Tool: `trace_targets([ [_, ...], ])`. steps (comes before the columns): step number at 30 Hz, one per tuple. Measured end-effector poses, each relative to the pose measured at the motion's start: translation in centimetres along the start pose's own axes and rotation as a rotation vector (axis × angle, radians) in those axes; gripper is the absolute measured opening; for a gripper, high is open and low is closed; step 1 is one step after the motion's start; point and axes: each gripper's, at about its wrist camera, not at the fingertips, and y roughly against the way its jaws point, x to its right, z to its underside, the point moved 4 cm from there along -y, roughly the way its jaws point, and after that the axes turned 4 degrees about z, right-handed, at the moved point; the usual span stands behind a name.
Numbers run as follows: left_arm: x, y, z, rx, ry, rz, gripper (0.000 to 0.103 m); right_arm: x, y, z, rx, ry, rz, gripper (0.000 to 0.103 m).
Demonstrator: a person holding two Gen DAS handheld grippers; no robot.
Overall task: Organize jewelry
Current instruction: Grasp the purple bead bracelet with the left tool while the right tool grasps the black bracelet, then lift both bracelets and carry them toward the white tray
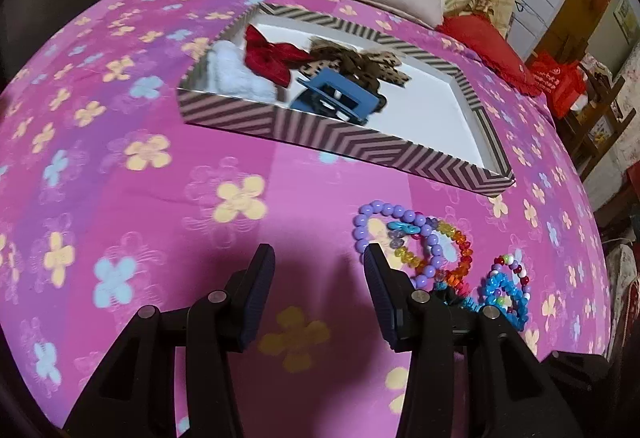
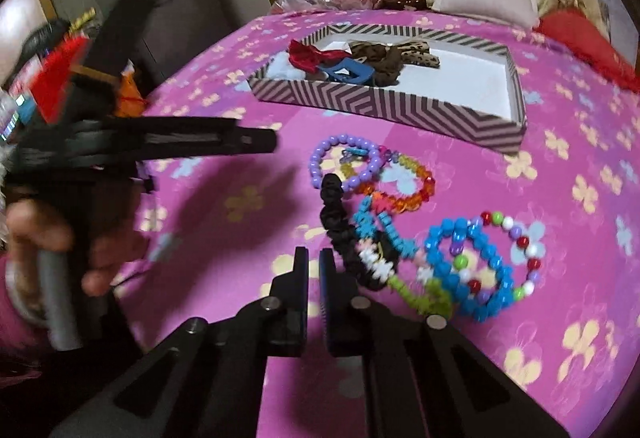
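Right wrist view: right gripper point(image 2: 314, 258) closed down to a thin slit, nothing between the pads; it sits just left of the black scrunchie point(image 2: 338, 234), apart from it.
Left wrist view: left gripper point(image 1: 320, 258) wide open over bare bedspread point(image 1: 120, 157), empty; the right-side finger point(image 1: 378, 278) is at the edge of the purple bead bracelet point(image 1: 384, 213), contact unclear.
Left hand: visible in the right wrist view point(image 2: 48, 238), wrapped on the grey handle, blurred.
Box: striped box point(image 1: 360, 149) sits on the bed beyond the loose pile, well apart from both grippers.
Done: red bow point(image 1: 272, 55), leopard-print bow point(image 1: 360, 63), blue hair claw point(image 1: 336, 97) and something white and fluffy point(image 1: 236, 73) are already in the box, all bunched at its left end.
Free space: right half of the box floor is bare.
Left to do: purple bead bracelet, rainbow bead bracelet point(image 2: 412, 181), blue bead bracelet point(image 2: 472, 266), mixed red-white-green bracelet point(image 2: 520, 246), black scrunchie, plus a star-bead strand point(image 2: 384, 234) tangled over it, all on the bedspread.
Pile state: pieces overlap; exact count is hard to call from either view.
Progress: roughly a third to half in, by my estimate.
Next: likely a grab from the pile, neither gripper holds anything yet.
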Motion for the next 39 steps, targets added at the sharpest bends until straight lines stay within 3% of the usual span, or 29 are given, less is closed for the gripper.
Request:
trace_targets([
  [4,0.6,-0.6,-0.3,-0.005,-0.008,0.0,0.048,0.7,0.3,-0.5,0.041,0.016,0.068,0.006],
  [8,1.1,-1.2,-0.5,-0.016,-0.029,-0.007,0.048,-0.7,-0.2,-1.0,0.032,0.091,0.076,0.024],
  [21,1.8,-3.3,-0.8,-0.042,-0.067,-0.026,0.048,-0.3,-4.1,-1.5,-0.015,0.111,0.115,0.024],
  [22,1.9,-3.4,-0.8,-0.037,-0.075,-0.027,0.043,-0.4,-4.1,-1.4,-0.011,0.109,0.111,0.023],
  [23,2.0,-3.4,-0.8,-0.034,-0.086,-0.022,0.028,-0.3,-4.0,-1.4,-0.011,0.105,0.113,0.018],
  [24,2.0,-3.5,-0.8,-0.033,-0.096,-0.022,0.02,-0.2,-4.0,-1.4,-0.012,0.097,0.108,0.009],
  [25,1.9,-3.5,-0.9,-0.034,-0.099,-0.014,0.012,0.1,-3.9,-1.3,-0.014,0.075,0.086,0.009],
  [26,1.7,-3.5,-0.8,-0.037,-0.091,0.007,0.011,0.4,-3.8,-1.2,-0.016,0.047,0.056,0.008],
  [32,1.0,-1.4,-1.0,-0.012,-0.079,0.052,0.011,0.9,-1.1,-1.4,0.026,-0.067,-0.093,0.008],
  [39,1.4,3.3,-2.1,0.061,-0.136,0.061,0.011,0.6,2.4,-2.7,0.102,-0.12,-0.2,0.008],
])
